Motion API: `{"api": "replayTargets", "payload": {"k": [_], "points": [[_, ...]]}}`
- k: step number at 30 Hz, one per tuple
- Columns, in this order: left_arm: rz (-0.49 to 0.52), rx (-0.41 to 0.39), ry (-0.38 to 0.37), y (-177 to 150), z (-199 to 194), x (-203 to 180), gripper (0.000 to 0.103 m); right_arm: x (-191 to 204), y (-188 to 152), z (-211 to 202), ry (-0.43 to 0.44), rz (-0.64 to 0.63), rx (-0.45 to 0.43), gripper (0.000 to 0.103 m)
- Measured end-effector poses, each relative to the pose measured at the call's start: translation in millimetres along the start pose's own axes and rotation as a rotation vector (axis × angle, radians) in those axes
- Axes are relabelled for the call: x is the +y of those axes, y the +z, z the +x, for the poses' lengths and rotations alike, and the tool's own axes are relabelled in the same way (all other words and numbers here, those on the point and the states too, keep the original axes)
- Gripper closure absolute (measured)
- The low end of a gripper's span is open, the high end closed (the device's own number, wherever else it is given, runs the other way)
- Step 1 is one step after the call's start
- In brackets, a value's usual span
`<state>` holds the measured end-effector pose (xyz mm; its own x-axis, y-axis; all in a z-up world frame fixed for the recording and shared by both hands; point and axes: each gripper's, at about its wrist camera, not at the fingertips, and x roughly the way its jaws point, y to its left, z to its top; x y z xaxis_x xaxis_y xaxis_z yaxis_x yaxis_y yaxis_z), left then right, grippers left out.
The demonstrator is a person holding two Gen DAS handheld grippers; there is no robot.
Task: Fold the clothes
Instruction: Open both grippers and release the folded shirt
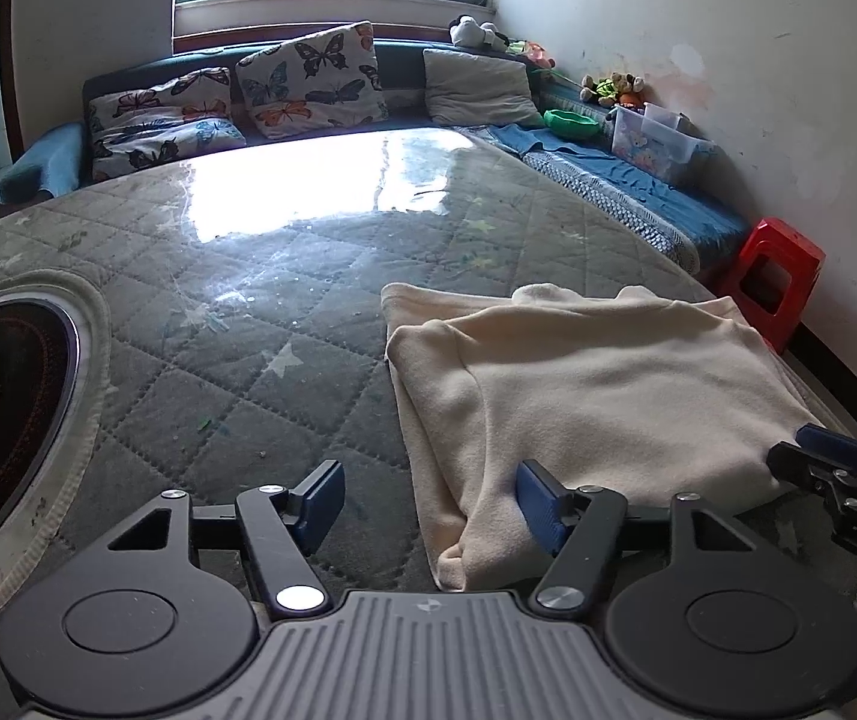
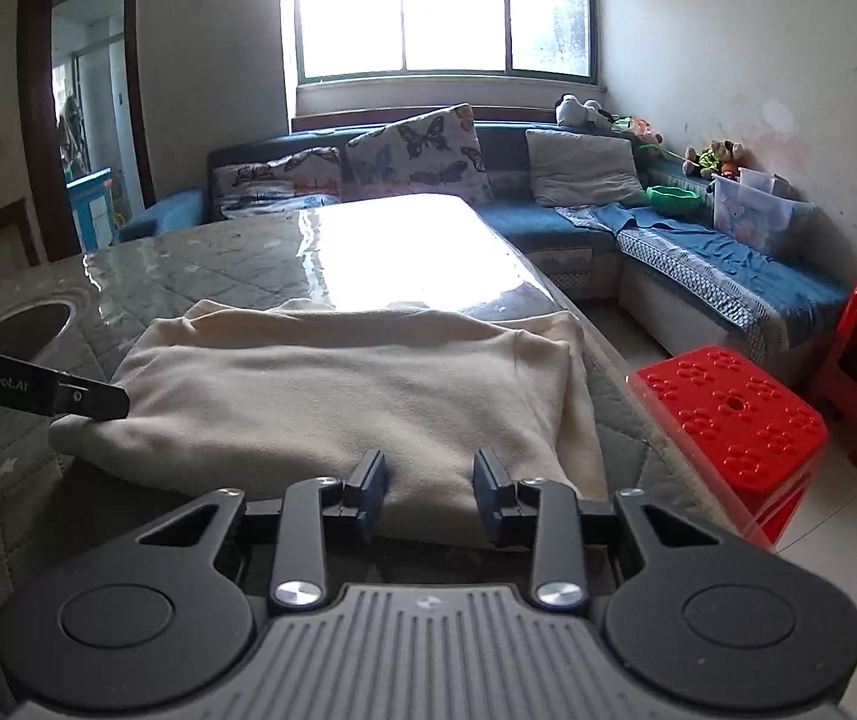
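Note:
A cream garment [image 1: 596, 396] lies folded into a rough rectangle on the quilted table [image 1: 236, 312], near its right front corner. My left gripper [image 1: 431, 507] is open at the garment's near left corner, its jaws wide apart, holding nothing. My right gripper [image 2: 431, 495] is open at the garment's [image 2: 332, 402] near edge, with cloth lying between its jaws but not clamped. The right gripper also shows in the left wrist view [image 1: 836, 468], and the left gripper's finger shows in the right wrist view [image 2: 38, 390].
A round hotplate [image 1: 2, 414] is set into the table at the left. Two red stools [image 2: 734, 420] stand on the floor right of the table. A blue corner sofa [image 2: 704, 264] with butterfly cushions [image 1: 308, 81], a green bowl and a plastic box runs along the back and right walls.

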<state>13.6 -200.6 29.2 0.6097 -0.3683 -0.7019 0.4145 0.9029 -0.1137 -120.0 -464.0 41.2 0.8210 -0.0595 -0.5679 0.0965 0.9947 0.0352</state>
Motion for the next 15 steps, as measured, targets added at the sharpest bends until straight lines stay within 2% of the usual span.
{"api": "replayTargets", "payload": {"k": [10, 12, 15], "points": [[-0.022, -0.009, 0.002, -3, -8, 4, 0.035, 11, 2, -3, 0.000, -0.024, -0.007, 0.067], [-0.023, -0.010, 0.006, -3, -10, 4, 0.033, 16, 4, -3, 0.014, -0.030, -0.015, 0.059], [-0.022, -0.012, 0.007, -4, -14, 5, 0.031, 23, 8, -4, 0.036, -0.038, -0.027, 0.056]]}}
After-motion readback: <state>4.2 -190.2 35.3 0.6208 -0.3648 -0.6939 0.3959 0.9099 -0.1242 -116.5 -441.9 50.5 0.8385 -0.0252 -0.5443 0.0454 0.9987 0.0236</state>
